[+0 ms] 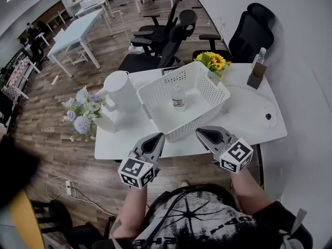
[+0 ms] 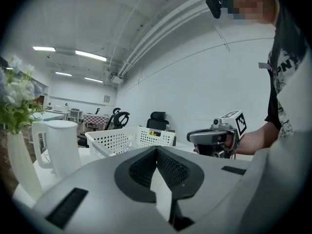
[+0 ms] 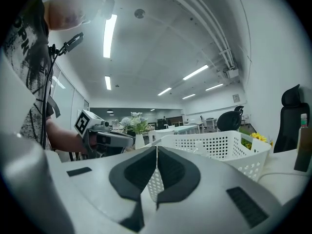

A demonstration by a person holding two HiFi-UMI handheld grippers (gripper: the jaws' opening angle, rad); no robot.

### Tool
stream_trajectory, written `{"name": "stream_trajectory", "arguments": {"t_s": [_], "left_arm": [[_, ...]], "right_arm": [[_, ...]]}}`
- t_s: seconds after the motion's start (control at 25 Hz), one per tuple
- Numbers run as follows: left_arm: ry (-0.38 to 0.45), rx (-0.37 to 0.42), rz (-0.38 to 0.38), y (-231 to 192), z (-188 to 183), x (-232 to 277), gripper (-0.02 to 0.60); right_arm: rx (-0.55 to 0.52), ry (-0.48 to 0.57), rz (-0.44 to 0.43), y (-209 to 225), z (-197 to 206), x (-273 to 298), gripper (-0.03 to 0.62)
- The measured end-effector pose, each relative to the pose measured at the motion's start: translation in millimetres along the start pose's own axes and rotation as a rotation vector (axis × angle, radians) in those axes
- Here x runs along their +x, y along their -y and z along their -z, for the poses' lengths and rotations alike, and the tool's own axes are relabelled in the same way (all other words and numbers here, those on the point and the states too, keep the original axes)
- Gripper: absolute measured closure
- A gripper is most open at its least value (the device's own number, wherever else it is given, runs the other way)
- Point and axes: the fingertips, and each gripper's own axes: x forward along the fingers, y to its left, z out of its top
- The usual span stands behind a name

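A white perforated basket (image 1: 206, 108) stands in the middle of the white table (image 1: 249, 121), with a small clear bottle (image 1: 178, 98) upright inside it. My left gripper (image 1: 155, 140) hovers at the table's near edge, just before the basket's front left corner; its jaws are pressed together with nothing between them. My right gripper (image 1: 206, 134) hangs at the basket's front right corner, jaws likewise together and empty. The left gripper view shows the basket (image 2: 127, 139) ahead and the right gripper (image 2: 217, 138) beside it. In the right gripper view the basket (image 3: 219, 147) sits close ahead.
A white kettle (image 1: 122, 91) and a white vase of pale flowers (image 1: 85, 110) stand left of the basket. Sunflowers (image 1: 213, 61) sit behind it; a brown holder with a bottle (image 1: 257, 71) is at far right. Black office chairs (image 1: 171, 32) lie beyond the table.
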Motion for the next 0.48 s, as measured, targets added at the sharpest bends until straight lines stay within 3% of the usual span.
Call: {"name": "stream_trajectory", "arguments": {"t_s": [0.48], "left_arm": [[0.02,0.008,0.021,-35.6,-6.8,-3.4,0.574]], "right_arm": [[-0.028,-0.015,0.04,5.4,-10.8,28.0,0.571]]}}
